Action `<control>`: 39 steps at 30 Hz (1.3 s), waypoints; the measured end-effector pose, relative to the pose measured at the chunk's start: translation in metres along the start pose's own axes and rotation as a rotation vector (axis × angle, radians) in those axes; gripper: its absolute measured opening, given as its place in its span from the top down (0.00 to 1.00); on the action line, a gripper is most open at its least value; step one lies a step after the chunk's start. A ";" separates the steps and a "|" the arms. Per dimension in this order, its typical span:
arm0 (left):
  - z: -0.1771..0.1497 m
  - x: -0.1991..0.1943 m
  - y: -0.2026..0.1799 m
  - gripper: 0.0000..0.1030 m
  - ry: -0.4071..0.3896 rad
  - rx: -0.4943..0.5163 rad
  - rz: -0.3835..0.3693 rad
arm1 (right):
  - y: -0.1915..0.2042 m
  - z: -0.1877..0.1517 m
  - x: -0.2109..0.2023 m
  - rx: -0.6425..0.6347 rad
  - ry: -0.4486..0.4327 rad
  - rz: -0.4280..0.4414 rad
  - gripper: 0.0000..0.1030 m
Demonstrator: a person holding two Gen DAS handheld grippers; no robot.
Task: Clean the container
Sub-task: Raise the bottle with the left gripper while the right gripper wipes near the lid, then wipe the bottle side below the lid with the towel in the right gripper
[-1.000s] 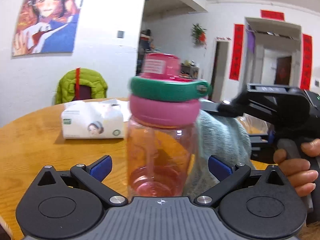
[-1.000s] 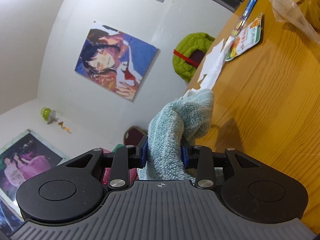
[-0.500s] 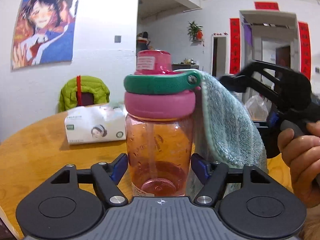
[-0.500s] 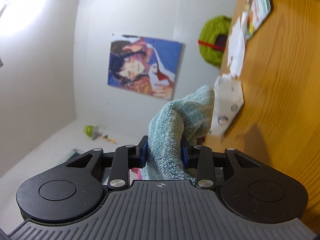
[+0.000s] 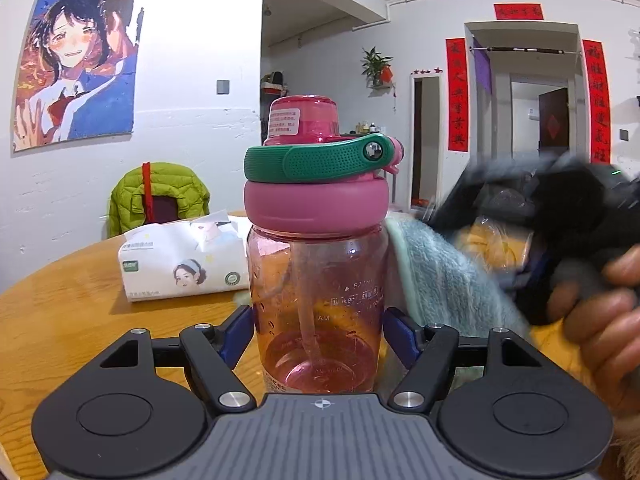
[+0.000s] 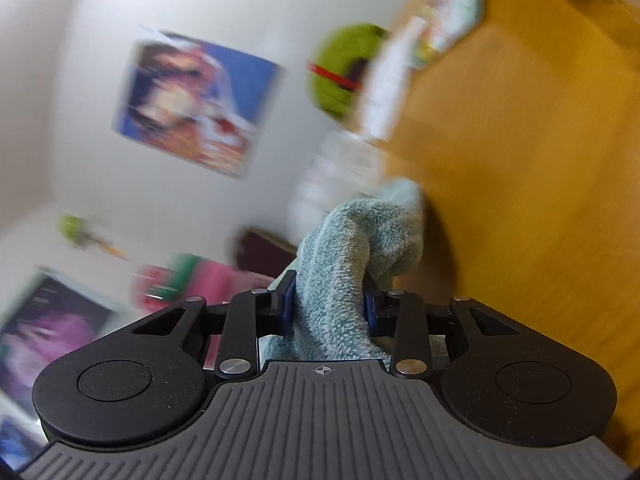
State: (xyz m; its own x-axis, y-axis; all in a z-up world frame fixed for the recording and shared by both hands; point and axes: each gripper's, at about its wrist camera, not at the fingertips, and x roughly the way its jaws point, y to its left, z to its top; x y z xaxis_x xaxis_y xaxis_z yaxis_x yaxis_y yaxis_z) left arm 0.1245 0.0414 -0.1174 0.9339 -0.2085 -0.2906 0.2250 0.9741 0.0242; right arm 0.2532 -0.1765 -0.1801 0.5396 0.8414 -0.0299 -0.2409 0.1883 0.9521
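While your left hand-held gripper (image 5: 318, 334) has its blue pads against the low body of the pink bottle (image 5: 318, 280), jaws opening a touch, treat that wall as smooth, stiff plastic: likely slippery, light. Bottle stands upright on the tabletop (image 5: 60, 312) near your edge, lid on, straw inside, looks about empty. Right hand-held gripper (image 6: 330, 306) is clamped on the soft teal towel (image 6: 356, 248), which drapes against the bottle's right side. Hold low, wipe high.
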 end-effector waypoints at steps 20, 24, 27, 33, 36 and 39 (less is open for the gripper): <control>0.003 -0.020 -0.016 0.11 0.019 -0.074 0.102 | -0.003 0.000 0.010 -0.064 -0.052 -0.118 0.63; -0.001 -0.014 -0.020 0.17 0.048 -0.044 0.056 | -0.007 0.003 0.011 -0.030 -0.029 -0.093 0.63; -0.002 -0.010 -0.017 0.18 0.033 -0.029 0.018 | -0.007 0.000 0.013 -0.006 0.016 -0.095 0.63; 0.000 0.001 0.004 0.20 0.034 -0.036 -0.007 | 0.002 -0.004 0.003 -0.009 0.079 -0.136 0.63; -0.001 0.003 0.007 0.30 0.050 -0.052 -0.007 | 0.005 -0.006 0.008 -0.039 0.093 -0.182 0.63; -0.002 0.003 0.004 0.32 0.056 -0.032 0.003 | 0.006 -0.006 0.008 -0.065 0.080 -0.223 0.63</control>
State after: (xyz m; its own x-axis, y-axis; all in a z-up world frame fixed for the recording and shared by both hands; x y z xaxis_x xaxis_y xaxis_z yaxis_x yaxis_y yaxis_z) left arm 0.1281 0.0448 -0.1202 0.9173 -0.2016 -0.3434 0.2128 0.9771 -0.0051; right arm 0.2512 -0.1651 -0.1760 0.5203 0.8122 -0.2639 -0.1758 0.4043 0.8976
